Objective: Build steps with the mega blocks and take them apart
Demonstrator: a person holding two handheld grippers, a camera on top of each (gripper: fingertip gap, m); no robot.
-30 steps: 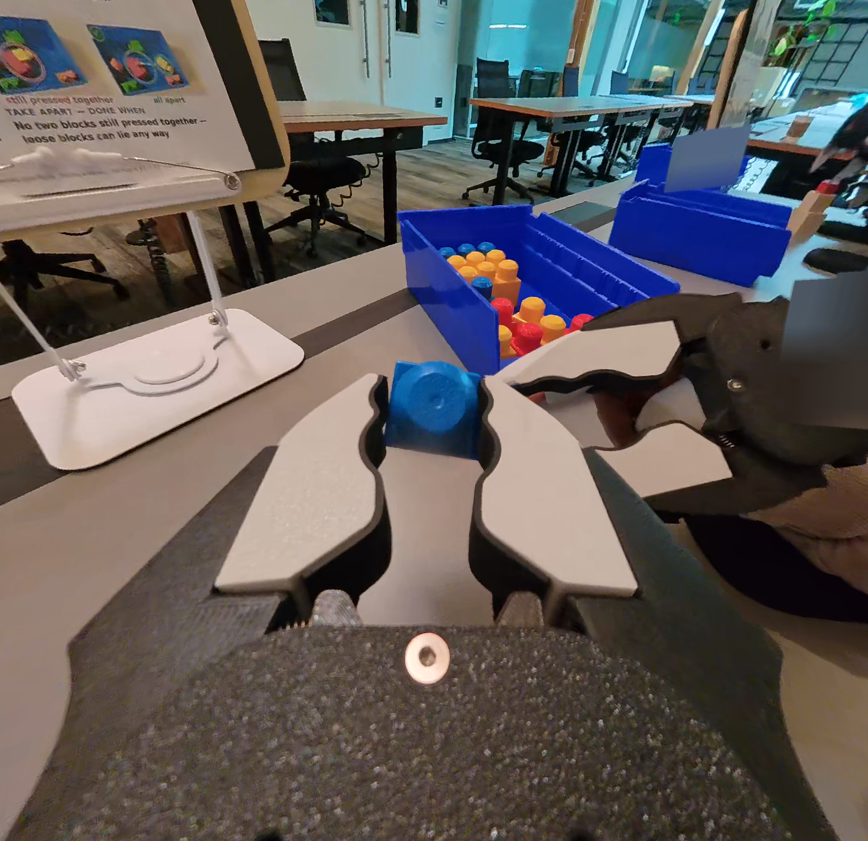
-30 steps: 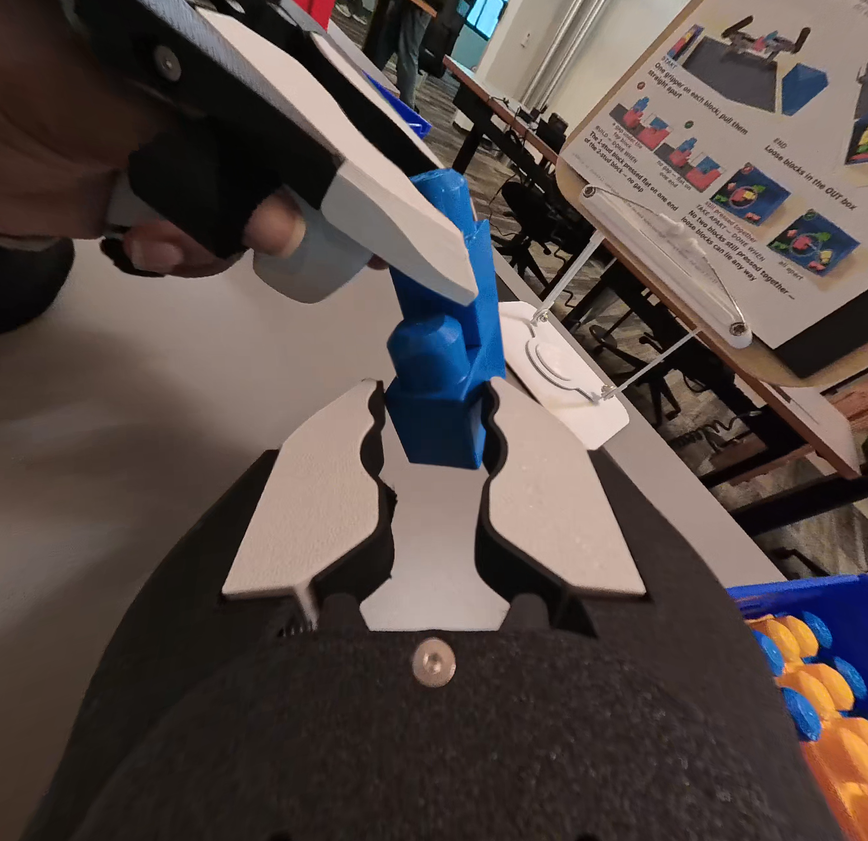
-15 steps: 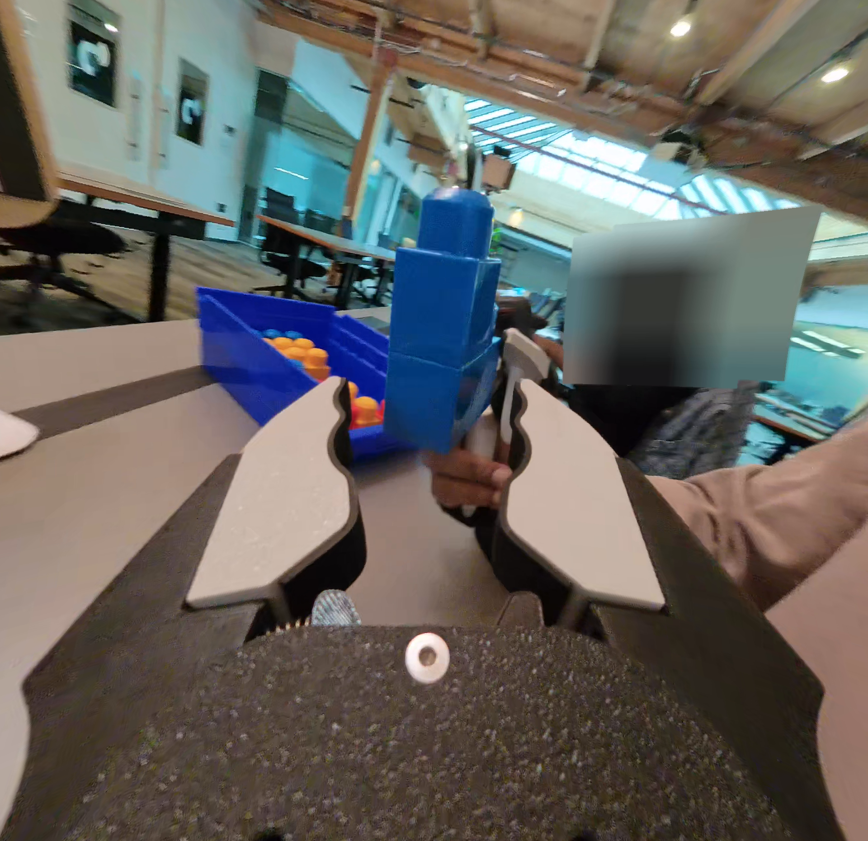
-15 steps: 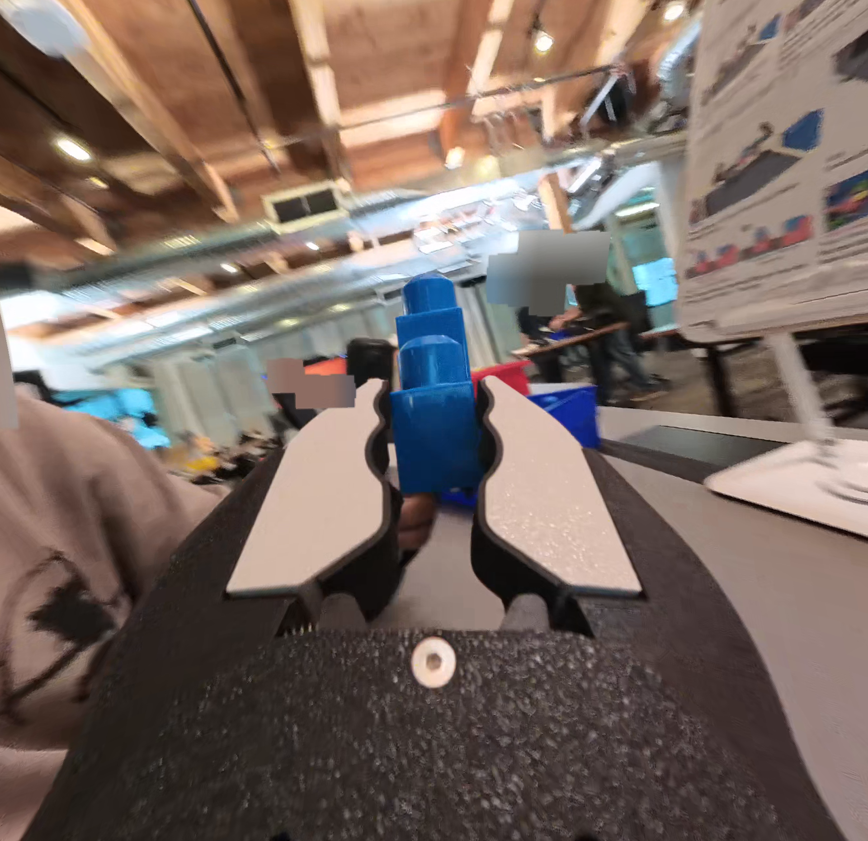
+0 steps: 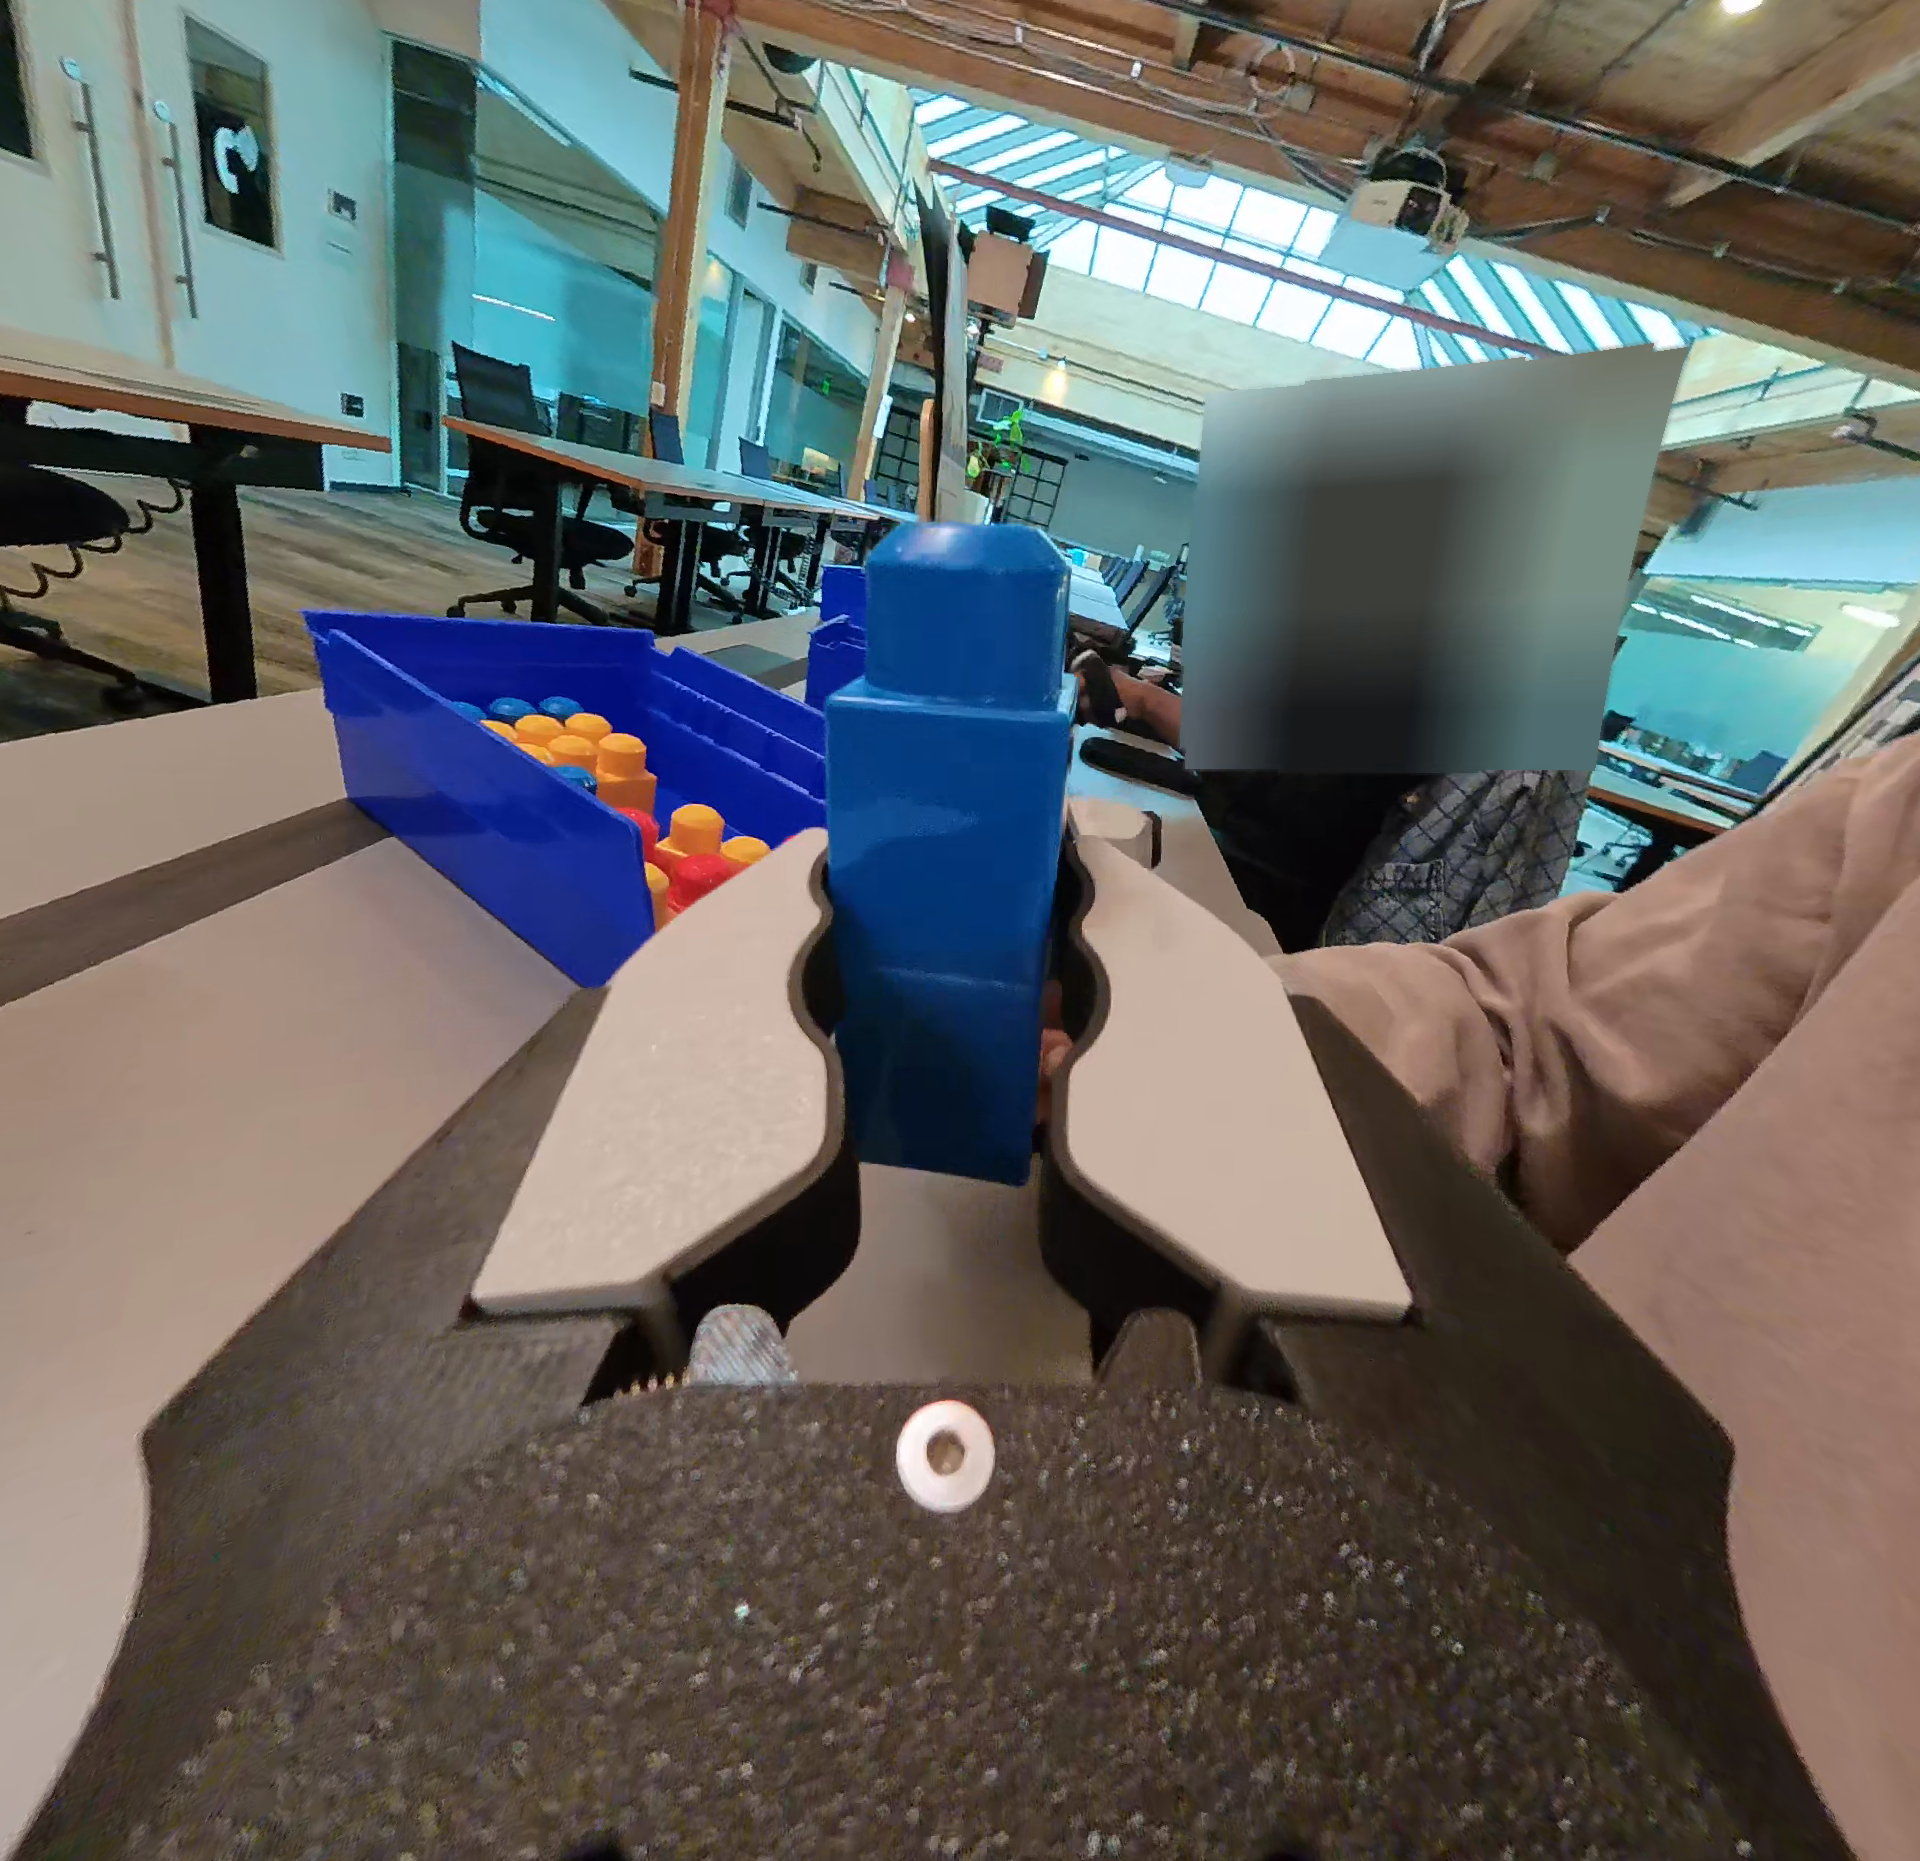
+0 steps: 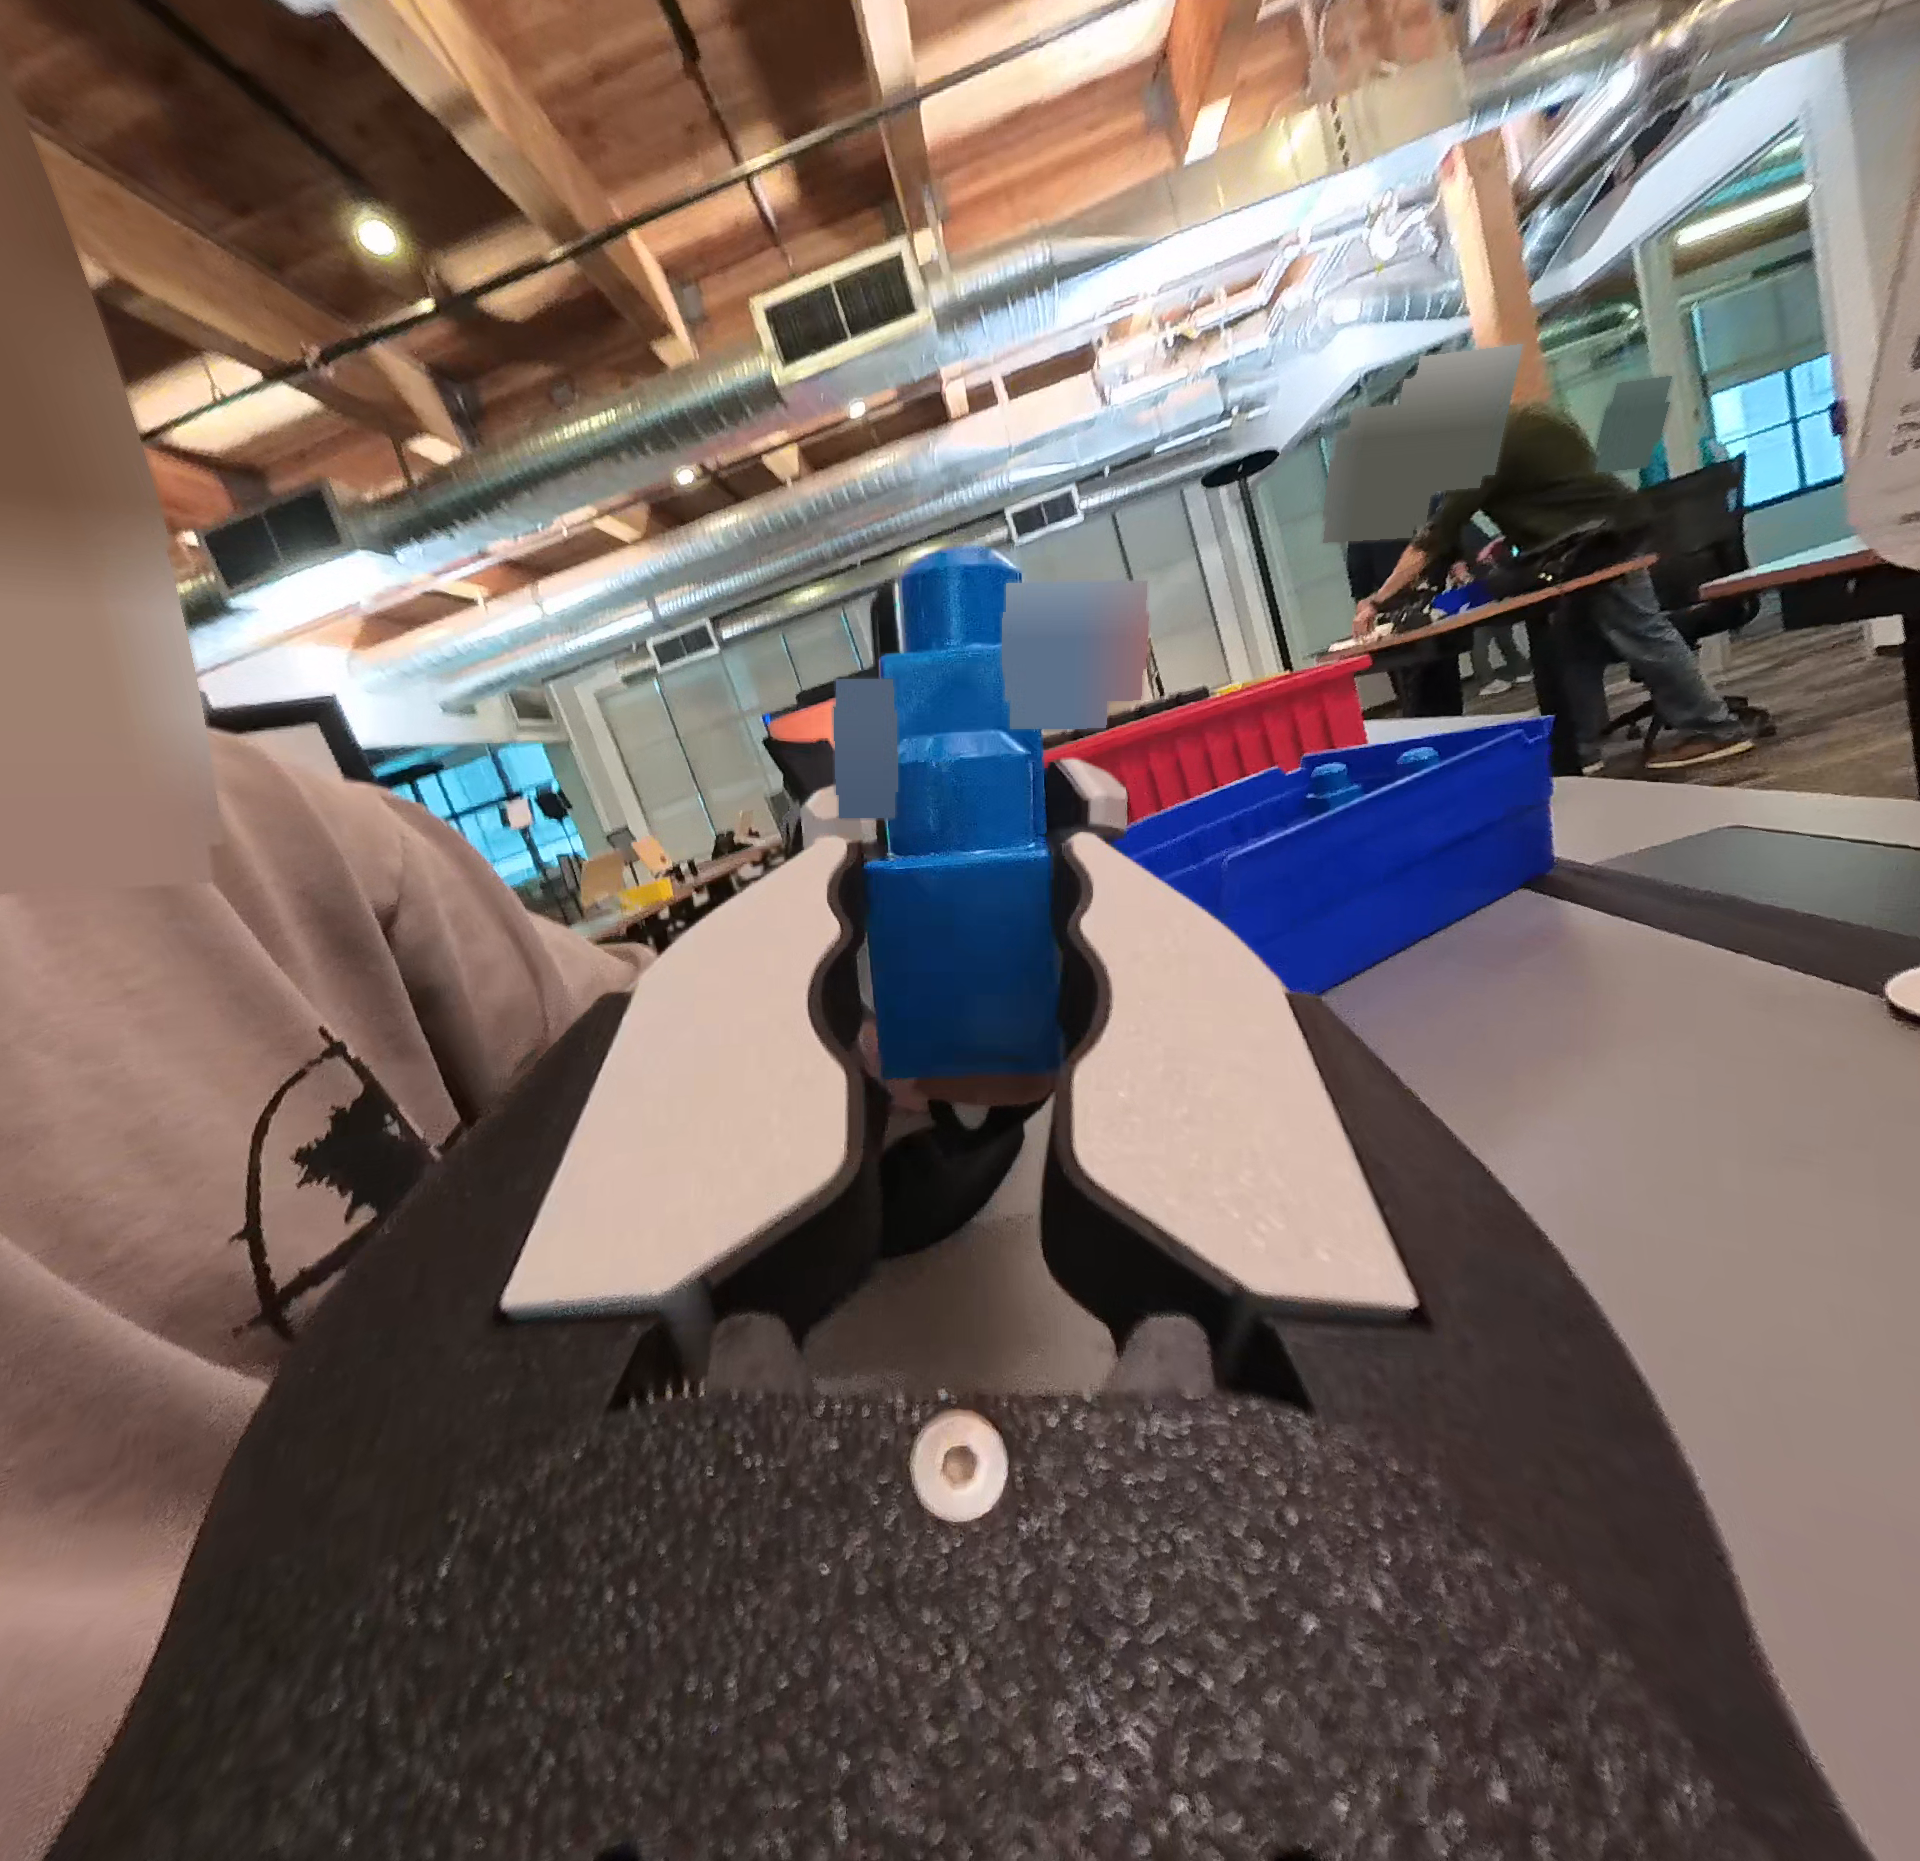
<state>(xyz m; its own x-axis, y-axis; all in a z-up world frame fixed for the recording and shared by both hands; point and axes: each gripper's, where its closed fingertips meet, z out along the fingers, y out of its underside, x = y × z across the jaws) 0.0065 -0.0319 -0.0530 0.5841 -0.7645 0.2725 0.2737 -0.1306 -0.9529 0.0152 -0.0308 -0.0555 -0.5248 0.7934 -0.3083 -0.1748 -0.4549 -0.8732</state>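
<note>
Mega blocks, two blue ones pressed together (image 5: 940, 897), stand upright at the centre of the left wrist view, clamped between the grey fingers (image 5: 686, 1073) of the left tool (image 5: 940, 980), which grips the stack low on its sides; a single round stud tops the upper block. Left of the stack, at mid-frame, a blue bin (image 5: 488, 772) rests on the grey bench (image 5: 208, 1084) and holds loose orange, red and blue blocks (image 5: 623, 762). A tan sleeve (image 5: 1558, 1032) fills the right edge, and a tip of the other tool shows just behind the stack. In the right wrist view the same blue stack (image 6: 961, 876) sits at the centre of the frame, and the right tool (image 6: 961, 964) is closed on its lowest block, with two stepped studs rising above. To the right of centre a second blue bin (image 6: 1351, 876) lies on the bench (image 6: 1558, 1084) with a red bin (image 6: 1226, 741) behind it. A tan garment (image 6: 208, 1032) covers the left of the frame.
</note>
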